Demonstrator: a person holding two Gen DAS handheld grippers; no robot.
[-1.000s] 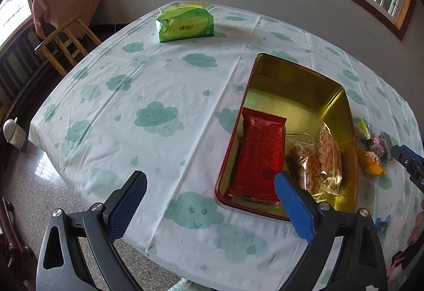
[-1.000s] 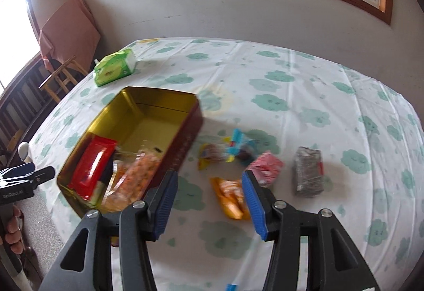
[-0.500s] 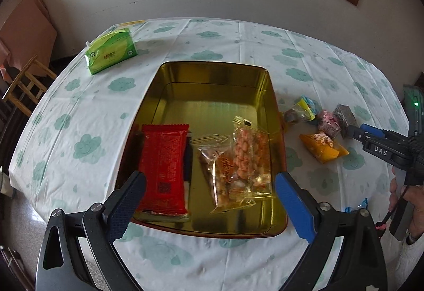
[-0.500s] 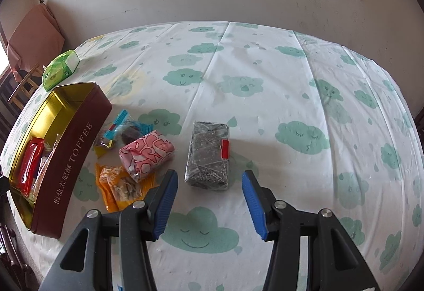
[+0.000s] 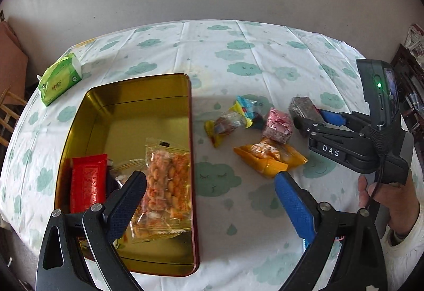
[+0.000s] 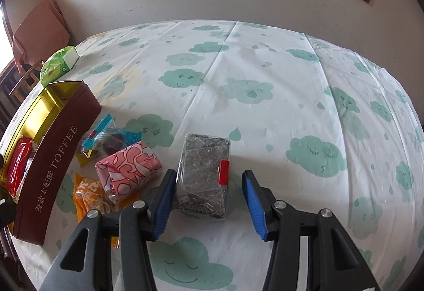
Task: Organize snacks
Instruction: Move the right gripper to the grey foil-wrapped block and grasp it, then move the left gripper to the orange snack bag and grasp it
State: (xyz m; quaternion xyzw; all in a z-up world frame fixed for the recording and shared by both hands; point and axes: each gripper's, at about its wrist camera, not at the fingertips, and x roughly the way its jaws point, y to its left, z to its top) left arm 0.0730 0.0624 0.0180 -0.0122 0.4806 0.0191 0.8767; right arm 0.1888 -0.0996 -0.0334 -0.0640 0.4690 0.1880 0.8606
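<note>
The worktop point(image 6: 265, 73) in its cloud-print cloth filled both views, and the toffee tin point(image 6: 57, 155) sat at the left edge of the right wrist view, already holding a red packet point(image 5: 88, 183) and a clear bag of twists point(image 5: 167, 185). The right claw point(image 6: 209, 199) had swung off the tin side and dropped over the dark seed block point(image 6: 202, 174) at lower centre; its jaws were closing, the block between them, left pad nearly touching, right pad still clear. So that block looked like the next snack bound for the tin. The left claw point(image 5: 209, 204) had slid across to the tin's right wall, jaws wide and empty, tilted steeply down. The pink packet point(image 6: 128, 166), orange bag point(image 6: 88, 198) and small candies point(image 5: 229, 122) waited loose beside the tin.
</note>
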